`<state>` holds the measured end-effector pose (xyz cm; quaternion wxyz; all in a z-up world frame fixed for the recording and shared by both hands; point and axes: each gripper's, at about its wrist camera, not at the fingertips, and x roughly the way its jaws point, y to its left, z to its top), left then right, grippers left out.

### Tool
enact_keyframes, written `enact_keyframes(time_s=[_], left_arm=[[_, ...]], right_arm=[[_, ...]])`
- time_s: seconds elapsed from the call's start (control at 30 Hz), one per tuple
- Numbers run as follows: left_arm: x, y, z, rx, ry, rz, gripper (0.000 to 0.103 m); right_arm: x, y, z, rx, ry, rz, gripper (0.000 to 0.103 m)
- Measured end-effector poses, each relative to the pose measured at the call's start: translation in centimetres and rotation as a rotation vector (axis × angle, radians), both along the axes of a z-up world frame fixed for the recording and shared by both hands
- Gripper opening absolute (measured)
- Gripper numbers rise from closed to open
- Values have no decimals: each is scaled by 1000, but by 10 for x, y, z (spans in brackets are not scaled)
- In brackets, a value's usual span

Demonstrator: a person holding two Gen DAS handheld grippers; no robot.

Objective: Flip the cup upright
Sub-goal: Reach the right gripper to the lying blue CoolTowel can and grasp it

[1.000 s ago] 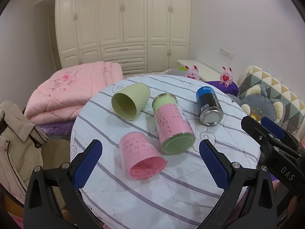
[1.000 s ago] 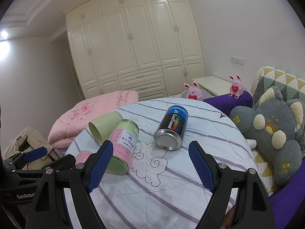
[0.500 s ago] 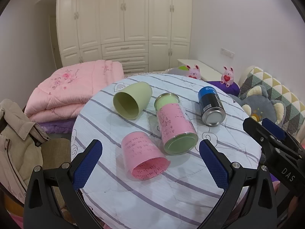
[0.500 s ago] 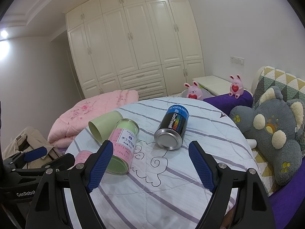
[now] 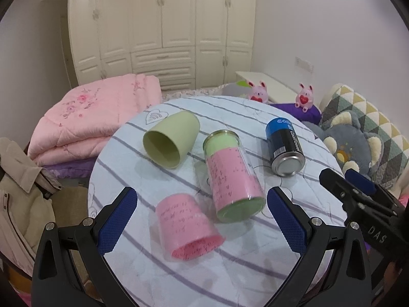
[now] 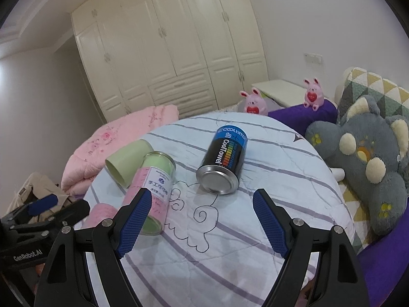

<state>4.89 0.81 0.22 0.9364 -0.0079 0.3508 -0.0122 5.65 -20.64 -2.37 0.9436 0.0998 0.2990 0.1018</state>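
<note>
You brought your left tool point(image 5: 202, 218), spread wide and empty, closer over the pink cup point(image 5: 188, 226) lying on its side on the table point(image 5: 242, 268), lining up a grasp, while your right tool point(image 6: 202, 223) hung open.

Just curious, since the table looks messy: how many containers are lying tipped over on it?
4, all on their sides: a green cup at the far left, a pink cup nearest, a tall jar in the middle, and a blue-and-black can on the right. None seems hidden.

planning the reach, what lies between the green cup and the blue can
The pink-labelled jar, lying on its side between green cup and blue can; left wrist view.
</note>
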Motion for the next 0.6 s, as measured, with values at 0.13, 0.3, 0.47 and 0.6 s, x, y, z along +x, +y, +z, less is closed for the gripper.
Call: enact_keyframes(time_s=[0.13,0.3,0.47,0.6], left_arm=[[23,-10,5,8,42,-19,103],[54,-26,12,57,88,-24,103],[84,-32,17,64,121,-8,103],[103,-31,15,62,142,23,103]], right_arm=[[17,1,3,-26,43,-4,83],[53,-9,7,4,163,-15,83],[95,-20,0,81,299,-19,83],[130,-25,-15,110,401,-25,83]])
